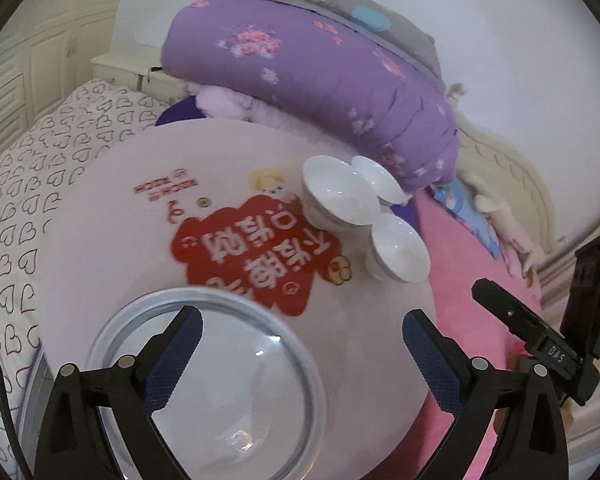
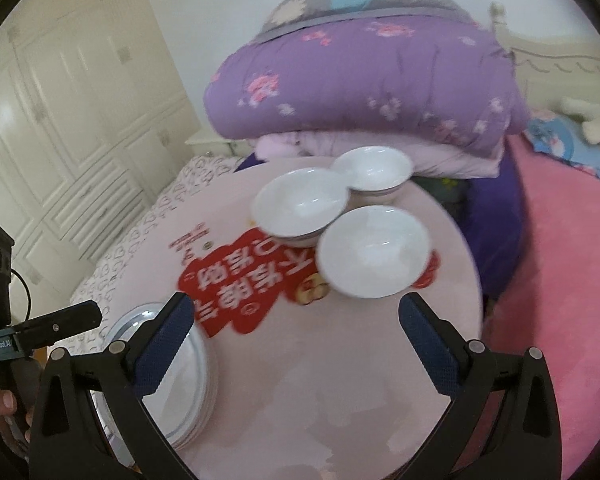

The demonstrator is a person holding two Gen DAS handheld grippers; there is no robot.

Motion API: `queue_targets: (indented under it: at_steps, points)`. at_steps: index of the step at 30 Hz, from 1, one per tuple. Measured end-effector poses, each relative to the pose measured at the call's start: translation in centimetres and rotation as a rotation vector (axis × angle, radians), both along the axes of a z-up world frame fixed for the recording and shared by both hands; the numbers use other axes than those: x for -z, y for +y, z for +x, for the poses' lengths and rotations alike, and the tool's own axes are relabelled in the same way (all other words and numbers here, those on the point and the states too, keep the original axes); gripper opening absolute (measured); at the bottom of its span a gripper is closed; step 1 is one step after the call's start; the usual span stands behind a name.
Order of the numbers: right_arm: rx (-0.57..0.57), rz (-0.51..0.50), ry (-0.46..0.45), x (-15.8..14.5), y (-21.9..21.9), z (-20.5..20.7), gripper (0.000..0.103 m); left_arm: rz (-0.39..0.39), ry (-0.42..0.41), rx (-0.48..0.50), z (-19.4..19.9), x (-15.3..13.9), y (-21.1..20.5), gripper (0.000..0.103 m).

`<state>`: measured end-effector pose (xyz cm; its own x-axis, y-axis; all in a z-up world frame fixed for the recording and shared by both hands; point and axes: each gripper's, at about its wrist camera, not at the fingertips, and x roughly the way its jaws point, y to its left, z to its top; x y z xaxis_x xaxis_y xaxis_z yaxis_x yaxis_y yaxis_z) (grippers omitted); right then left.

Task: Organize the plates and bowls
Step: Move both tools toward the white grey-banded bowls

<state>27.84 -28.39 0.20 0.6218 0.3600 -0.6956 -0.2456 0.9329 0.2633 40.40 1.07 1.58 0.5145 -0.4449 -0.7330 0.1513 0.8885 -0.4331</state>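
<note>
Partly cropped: stacked plates (image 2: 196, 384).

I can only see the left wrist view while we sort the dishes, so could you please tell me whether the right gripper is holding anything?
Observer: No, the right gripper has its jaws open with nothing between them.
Operator: Thank you. Is the clear plate under the left gripper a single one?
Observer: No, the right wrist view shows its side: it tops a stack of plates.
Operator: Is the right gripper touching any bowl?
Observer: No, the nearest bowl sits just beyond its jaws, apart from them.
</note>
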Motion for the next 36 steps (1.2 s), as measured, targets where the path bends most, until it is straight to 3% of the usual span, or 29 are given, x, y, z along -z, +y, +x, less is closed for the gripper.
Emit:
queue_targets:
  at_steps: [9,16,25,36]
  points:
    - [0.128,-0.007,0.089,3.0,-5.4,4.5,0.103,0.044,0.065,0.094,6.0,2.2,-7.9,0.099]
    - [0.149,-0.003,0.169,6.1,-7.4,7.6,0.103,0.062,0.129,0.102,11.5,5.4,-13.3,0.098]
    - [0.136,0.004,0.199,7.9,-7.8,10.0,0.103,0.061,0.163,0.08,15.0,8.8,-16.8,0.096]
    - [0.121,-0.012,0.213,8.9,-7.4,12.0,0.103,0.083,0.191,0.06,17.8,11.1,-18.7,0.082]
